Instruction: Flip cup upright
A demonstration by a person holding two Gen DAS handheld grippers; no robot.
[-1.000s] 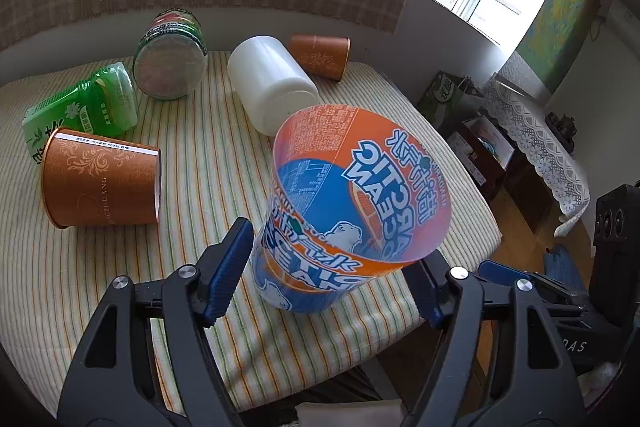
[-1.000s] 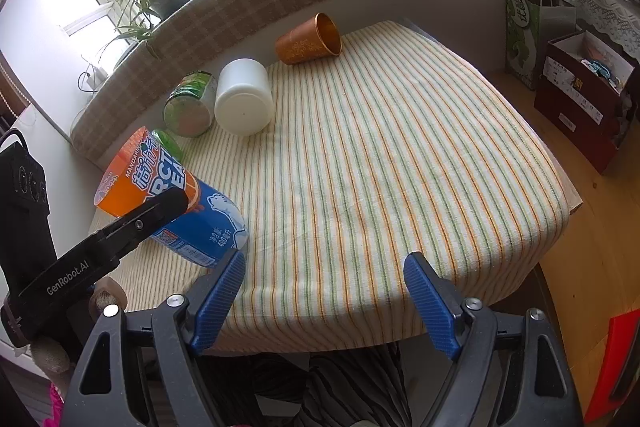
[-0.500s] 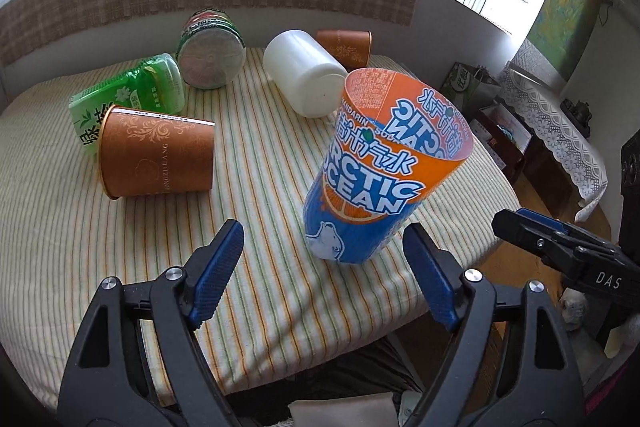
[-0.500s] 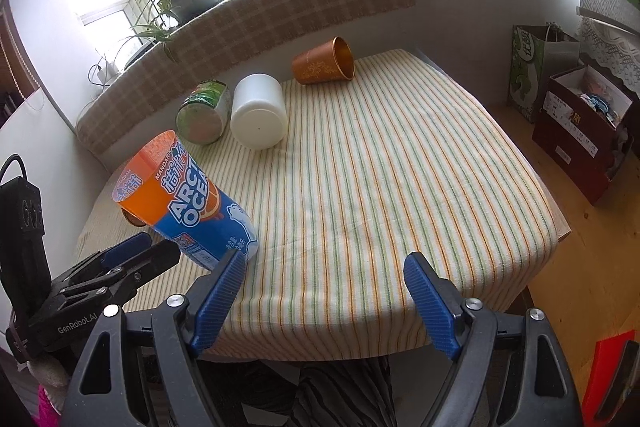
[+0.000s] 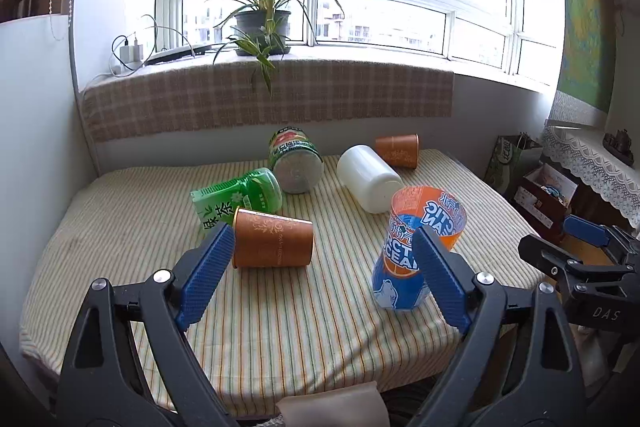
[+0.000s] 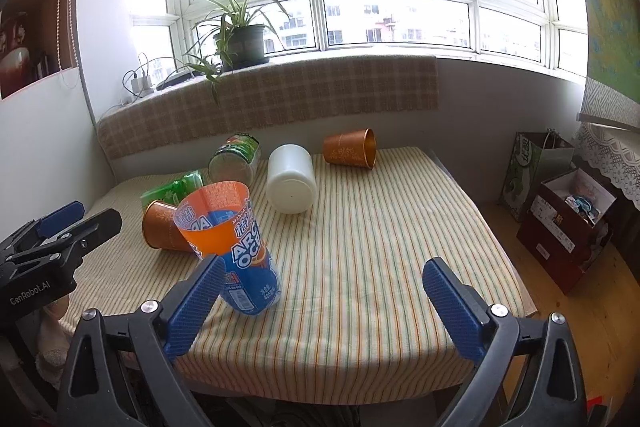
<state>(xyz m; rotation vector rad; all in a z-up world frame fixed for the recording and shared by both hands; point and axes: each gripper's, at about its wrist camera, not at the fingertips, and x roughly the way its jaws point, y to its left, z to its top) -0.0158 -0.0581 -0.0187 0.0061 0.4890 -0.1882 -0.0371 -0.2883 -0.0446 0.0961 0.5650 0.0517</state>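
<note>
The orange and blue Arctic Ocean cup [image 5: 412, 247] stands mouth up on the striped table near its front edge, leaning a little; it also shows in the right wrist view [image 6: 232, 243]. My left gripper [image 5: 320, 275] is open and empty, drawn back from the cup, its right finger in front of the cup's side. My right gripper [image 6: 320, 303] is open and empty at the table's front edge, the cup just beyond its left finger.
Lying on their sides on the table: a brown paper cup [image 5: 272, 243], a green tea carton [image 5: 236, 199], a green-labelled jar [image 5: 296, 161], a white jar [image 5: 370, 177] and a copper cup [image 5: 398, 151]. Bags and boxes [image 6: 560, 203] stand on the floor at right.
My left gripper has let go of the Arctic Ocean cup and pulled back and up. The cup has gone from strongly tilted to nearly upright on the table. My right gripper has lifted slightly.
</note>
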